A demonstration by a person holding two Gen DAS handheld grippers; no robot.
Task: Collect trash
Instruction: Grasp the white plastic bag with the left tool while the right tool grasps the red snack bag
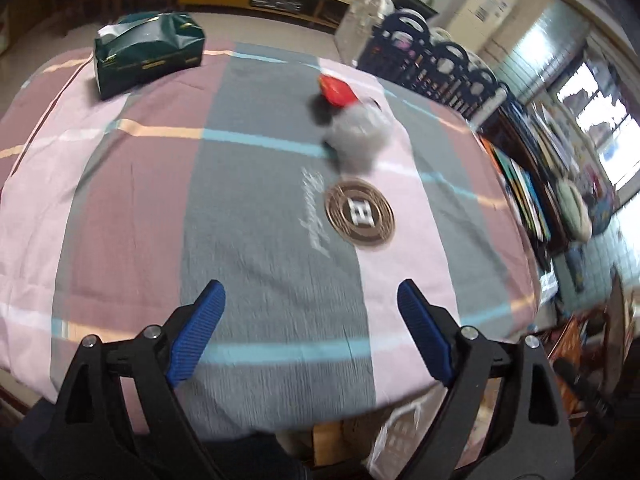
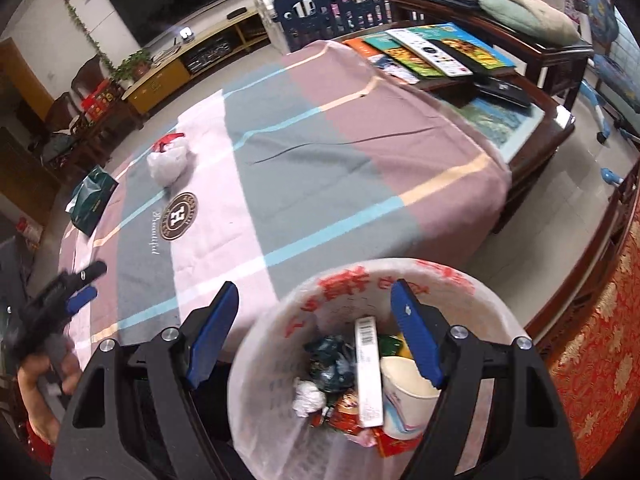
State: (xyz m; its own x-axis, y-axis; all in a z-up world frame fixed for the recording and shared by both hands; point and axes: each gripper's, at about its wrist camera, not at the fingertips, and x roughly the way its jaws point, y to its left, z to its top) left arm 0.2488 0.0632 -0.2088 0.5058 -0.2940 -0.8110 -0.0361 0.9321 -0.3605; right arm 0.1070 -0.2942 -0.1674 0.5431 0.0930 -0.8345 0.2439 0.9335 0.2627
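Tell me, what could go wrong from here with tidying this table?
The white crumpled bag with the red scrap is loose and soft; a pinch by the open left gripper may catch only part, or snag the tablecloth. The bin sits beside the table, already fairly full, under the open right gripper; light trash could miss it or spill out.

Daylit, motion blur, fisheye warp.

Left wrist view looks down across the striped pink-and-grey tablecloth (image 1: 280,208). Right wrist view looks steeply into the white-lined round trash bin (image 2: 276,320). Both share the crumpled white plastic bag (image 1: 358,136) (image 2: 167,164).
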